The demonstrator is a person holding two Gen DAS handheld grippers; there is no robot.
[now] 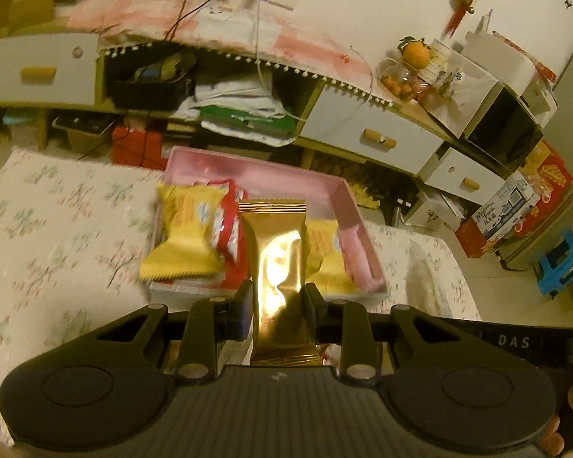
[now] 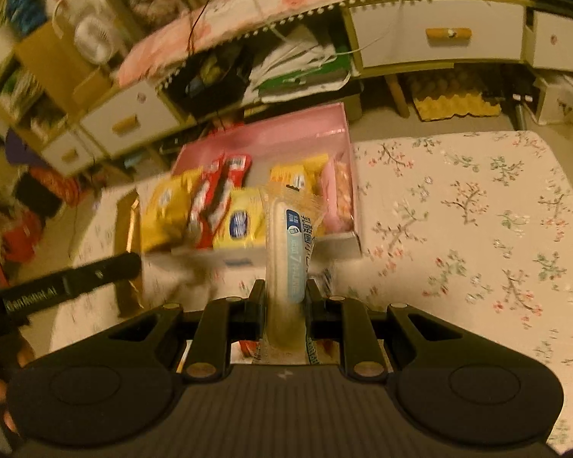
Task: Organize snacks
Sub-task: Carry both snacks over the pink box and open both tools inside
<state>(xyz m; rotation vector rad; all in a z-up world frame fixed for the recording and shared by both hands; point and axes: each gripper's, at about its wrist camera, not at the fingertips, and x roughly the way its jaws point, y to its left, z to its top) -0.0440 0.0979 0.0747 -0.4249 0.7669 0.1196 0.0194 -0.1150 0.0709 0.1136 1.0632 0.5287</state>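
A pink box (image 1: 340, 187) (image 2: 279, 141) sits on the floral-clothed table and holds yellow packets (image 1: 183, 236) (image 2: 240, 221), red packets (image 1: 229, 225) (image 2: 214, 191) and a pink packet (image 2: 340, 194). My left gripper (image 1: 279, 297) is shut on a shiny gold snack packet (image 1: 279, 252), held just before the box's near edge. My right gripper (image 2: 284, 294) is shut on a clear long snack packet with a blue label (image 2: 290, 252), also held at the box's near edge. The left gripper's arm (image 2: 68, 278) and its gold packet (image 2: 128, 229) show at the left of the right wrist view.
The table has a floral cloth (image 1: 49, 229) (image 2: 458, 210). Behind it stands a low cabinet with white drawers (image 1: 366, 129) (image 2: 439, 34), cluttered shelves and cables. A blue stool (image 1: 561, 267) and cartons (image 1: 515, 206) stand on the floor at right.
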